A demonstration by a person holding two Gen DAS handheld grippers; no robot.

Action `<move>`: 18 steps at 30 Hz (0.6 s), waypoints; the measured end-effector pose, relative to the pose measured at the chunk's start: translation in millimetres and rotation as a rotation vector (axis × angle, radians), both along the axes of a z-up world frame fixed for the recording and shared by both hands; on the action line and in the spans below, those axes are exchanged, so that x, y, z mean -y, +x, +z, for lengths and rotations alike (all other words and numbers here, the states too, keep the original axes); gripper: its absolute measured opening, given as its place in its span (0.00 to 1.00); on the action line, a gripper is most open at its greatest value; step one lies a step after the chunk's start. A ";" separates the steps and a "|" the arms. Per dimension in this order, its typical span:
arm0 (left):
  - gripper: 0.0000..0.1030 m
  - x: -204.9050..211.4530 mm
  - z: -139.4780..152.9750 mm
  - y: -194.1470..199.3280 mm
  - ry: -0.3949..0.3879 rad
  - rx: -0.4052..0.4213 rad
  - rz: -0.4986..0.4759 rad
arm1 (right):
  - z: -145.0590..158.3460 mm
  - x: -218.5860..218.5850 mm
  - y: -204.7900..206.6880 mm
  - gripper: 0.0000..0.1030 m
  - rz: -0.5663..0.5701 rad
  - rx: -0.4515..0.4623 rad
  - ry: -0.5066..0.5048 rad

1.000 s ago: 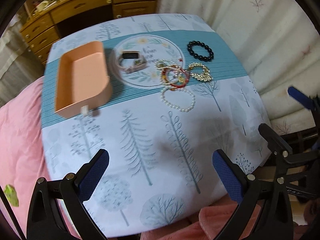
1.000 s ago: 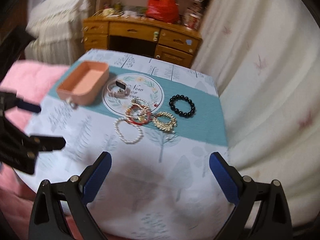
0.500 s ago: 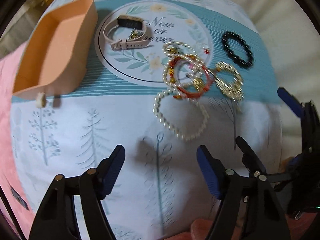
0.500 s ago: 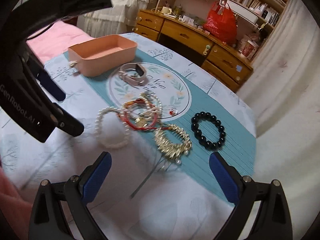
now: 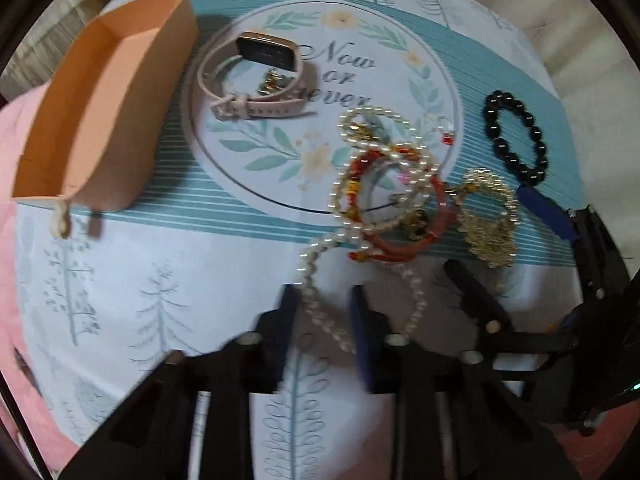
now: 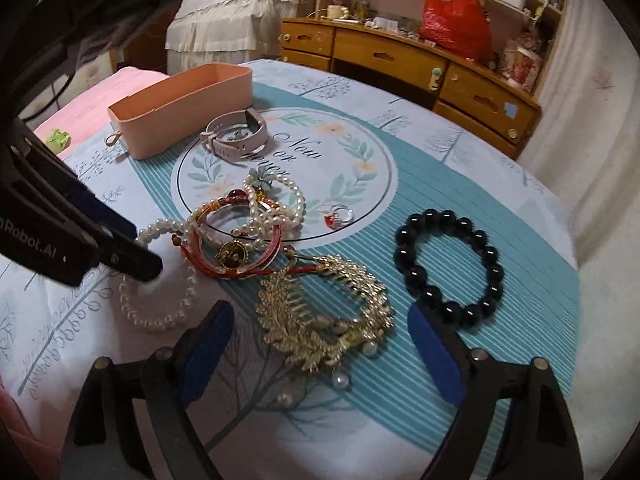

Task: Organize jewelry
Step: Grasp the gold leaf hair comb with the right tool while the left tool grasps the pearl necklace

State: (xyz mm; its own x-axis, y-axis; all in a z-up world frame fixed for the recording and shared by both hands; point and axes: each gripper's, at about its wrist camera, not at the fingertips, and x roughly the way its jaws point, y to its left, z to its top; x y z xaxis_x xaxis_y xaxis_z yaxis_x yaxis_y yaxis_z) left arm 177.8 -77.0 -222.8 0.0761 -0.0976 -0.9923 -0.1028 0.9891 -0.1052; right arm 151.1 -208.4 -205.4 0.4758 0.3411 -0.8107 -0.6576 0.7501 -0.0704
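A pile of jewelry lies on the tablecloth: a white pearl bracelet (image 5: 320, 300), a red cord bracelet (image 5: 400, 240), a gold leaf piece (image 6: 328, 320) and a black bead bracelet (image 6: 448, 264). A pink watch (image 5: 256, 76) lies beside the empty peach box (image 5: 100, 100). My left gripper (image 5: 322, 312) is down at the table, its jaws narrowed around the near strand of the pearl bracelet with a small gap still showing. My right gripper (image 6: 320, 344) is open, straddling the gold leaf piece without touching it.
A small red ring (image 6: 338, 216) lies on the round printed mat (image 6: 360, 168). A pink bed (image 5: 12, 280) borders the table on the left. A wooden dresser (image 6: 400, 52) stands behind the table, a curtain to the right.
My left gripper has dropped to the table and its jaws have narrowed around the pearl bracelet. My right gripper has moved in lower over the gold leaf piece.
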 end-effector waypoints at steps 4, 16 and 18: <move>0.06 -4.8 -1.6 1.9 -0.012 -0.013 0.021 | -0.7 0.2 5.3 0.75 -0.010 -0.023 0.033; 0.05 -21.6 15.7 -20.7 -0.037 -0.018 0.013 | 6.2 12.9 1.8 0.70 -0.089 -0.142 0.081; 0.05 -25.1 23.2 -28.1 -0.050 -0.002 0.003 | 7.5 18.1 -2.6 0.70 -0.155 -0.194 0.130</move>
